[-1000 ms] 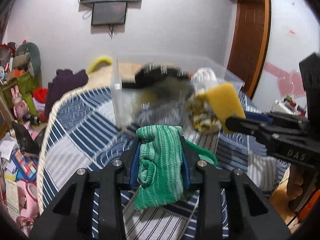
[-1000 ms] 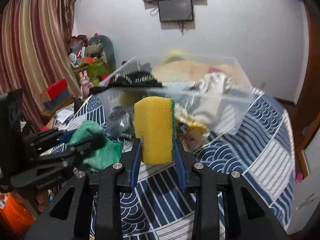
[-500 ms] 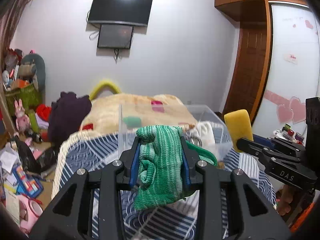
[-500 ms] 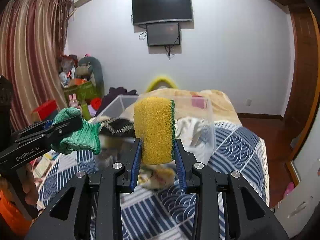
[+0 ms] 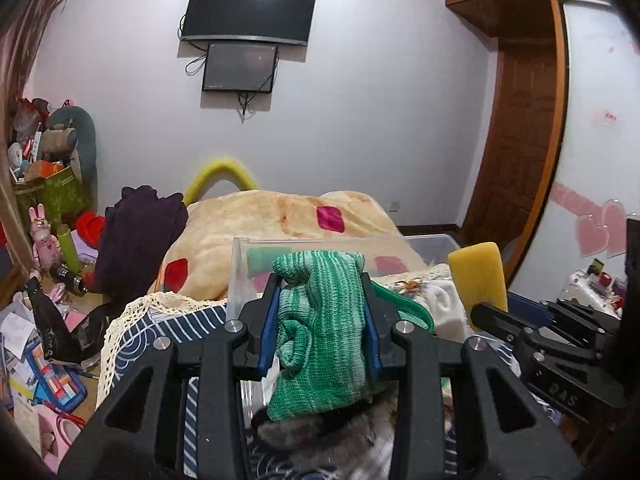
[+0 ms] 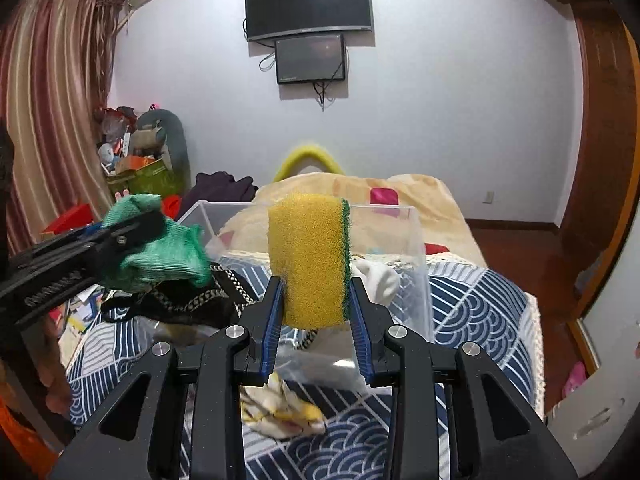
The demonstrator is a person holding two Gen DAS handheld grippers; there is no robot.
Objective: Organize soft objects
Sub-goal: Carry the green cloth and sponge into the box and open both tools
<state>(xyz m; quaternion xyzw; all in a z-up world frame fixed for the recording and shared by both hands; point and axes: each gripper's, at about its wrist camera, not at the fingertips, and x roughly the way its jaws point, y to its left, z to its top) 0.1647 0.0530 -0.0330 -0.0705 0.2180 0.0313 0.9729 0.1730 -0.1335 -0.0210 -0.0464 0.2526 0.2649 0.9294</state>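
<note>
My left gripper (image 5: 320,320) is shut on a green knitted cloth (image 5: 320,336), held in the air above the near edge of a clear plastic bin (image 5: 240,272) on the bed. The cloth also shows in the right wrist view (image 6: 160,252). My right gripper (image 6: 316,312) is shut on a yellow sponge with a green scrub side (image 6: 308,260), held in front of the bin (image 6: 420,264). The sponge shows at the right of the left wrist view (image 5: 476,280). In the bin lie a black item with a chain strap (image 6: 192,300) and a white soft item (image 6: 380,280).
The bin stands on a bed with a blue and white patterned cover (image 6: 480,308) and a beige blanket (image 5: 280,216) behind. A yellow and white cloth (image 6: 280,408) lies on the cover in front of the bin. Clutter fills the floor at the left (image 5: 36,352). A wooden door (image 5: 520,160) stands at the right.
Both grippers have risen and tilted up with their loads still held. The bin, seen from close and low a second ago, now sits lower in both views.
</note>
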